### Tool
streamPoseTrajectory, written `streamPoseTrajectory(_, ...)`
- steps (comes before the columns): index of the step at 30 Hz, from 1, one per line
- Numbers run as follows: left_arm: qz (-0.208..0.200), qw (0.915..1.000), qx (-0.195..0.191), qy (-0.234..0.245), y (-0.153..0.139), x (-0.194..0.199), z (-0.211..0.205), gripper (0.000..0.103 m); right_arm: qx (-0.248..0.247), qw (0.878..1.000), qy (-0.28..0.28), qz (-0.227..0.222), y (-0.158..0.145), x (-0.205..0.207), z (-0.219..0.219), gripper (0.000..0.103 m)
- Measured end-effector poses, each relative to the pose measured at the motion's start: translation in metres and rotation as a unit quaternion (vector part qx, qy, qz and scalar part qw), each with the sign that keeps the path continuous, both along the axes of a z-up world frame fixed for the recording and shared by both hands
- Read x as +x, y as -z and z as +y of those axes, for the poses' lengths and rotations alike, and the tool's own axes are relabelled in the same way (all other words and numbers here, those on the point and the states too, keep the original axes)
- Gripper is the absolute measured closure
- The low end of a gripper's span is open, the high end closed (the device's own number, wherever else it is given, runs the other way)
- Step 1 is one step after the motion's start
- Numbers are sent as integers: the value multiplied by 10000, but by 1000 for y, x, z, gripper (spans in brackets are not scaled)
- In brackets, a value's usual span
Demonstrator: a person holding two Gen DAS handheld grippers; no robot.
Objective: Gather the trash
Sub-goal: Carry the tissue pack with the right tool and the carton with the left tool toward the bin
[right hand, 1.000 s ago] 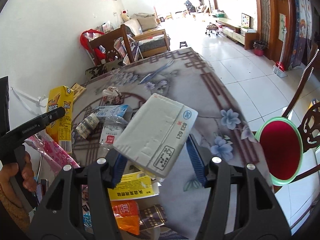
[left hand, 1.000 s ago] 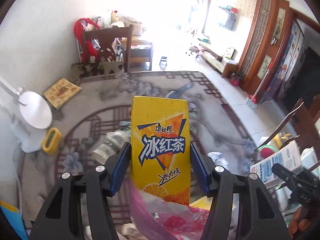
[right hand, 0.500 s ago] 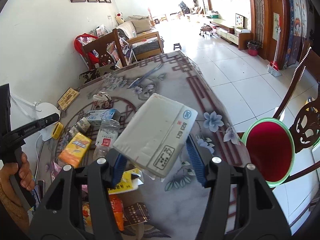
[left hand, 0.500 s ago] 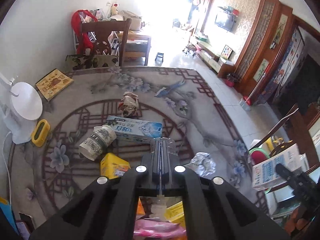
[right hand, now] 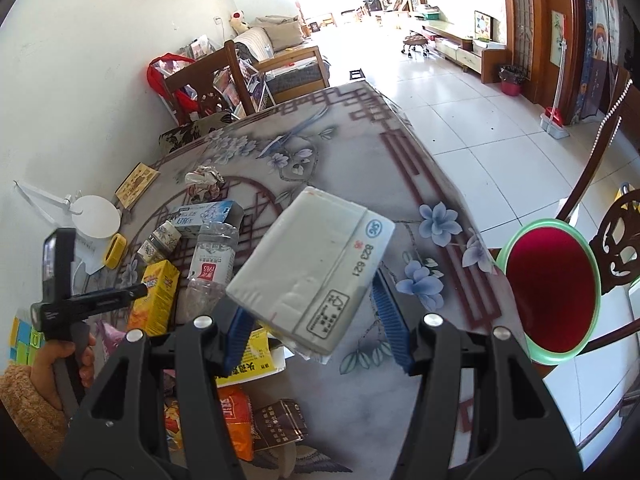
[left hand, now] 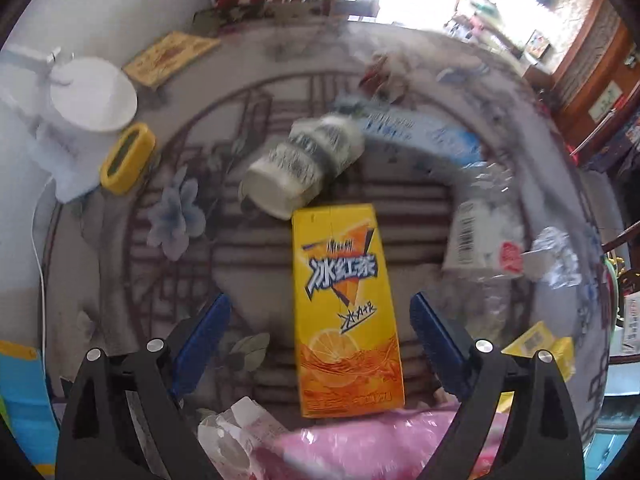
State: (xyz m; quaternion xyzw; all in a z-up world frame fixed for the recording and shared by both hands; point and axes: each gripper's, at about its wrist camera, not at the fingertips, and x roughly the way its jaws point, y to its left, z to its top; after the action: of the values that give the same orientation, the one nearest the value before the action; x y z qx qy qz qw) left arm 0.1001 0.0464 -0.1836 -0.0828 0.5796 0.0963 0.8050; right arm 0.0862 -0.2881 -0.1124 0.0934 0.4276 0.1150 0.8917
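A yellow iced-tea carton (left hand: pixel 344 308) lies flat on the patterned table (left hand: pixel 208 248). My left gripper (left hand: pixel 320 304) points down over it, and its jaws are opening. The blue pads (left hand: pixel 204 332) stand well clear of the carton's sides. In the right wrist view a hand holds that left gripper (right hand: pixel 100 296) beside the yellow carton (right hand: pixel 156 300). My right gripper (right hand: pixel 310 304) is shut on a white drink carton (right hand: pixel 312 276), tilted in the air above the table. A red bin with a green rim (right hand: pixel 552 292) stands off the table's right edge.
A paper cup (left hand: pixel 300 168), a blue-white box (left hand: pixel 420 136), a crushed clear bottle (left hand: pixel 484 232) and a crumpled wrapper (left hand: pixel 384 76) lie beyond the carton. A pink plastic bag (left hand: pixel 360 448) lies at the near edge. A white lamp base (left hand: pixel 92 96) stands at the left.
The left gripper let the yellow carton go, shut empty above the table, then dropped down and opened wide around the carton, which now lies flat. The right gripper kept still with its carton.
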Motion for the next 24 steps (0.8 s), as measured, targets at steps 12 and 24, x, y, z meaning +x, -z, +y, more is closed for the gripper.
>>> streamPoseTrajectory(12, -54, 9984, -542, -126, 9, 8, 4, 47, -153, 9998, 161, -14, 0, 2, -6, 48)
streamPoseTrajectory(24, -1898, 9772, -303, 906, -116, -2, -91, 47, -283, 9828, 1825, -14, 14, 9, -167, 48)
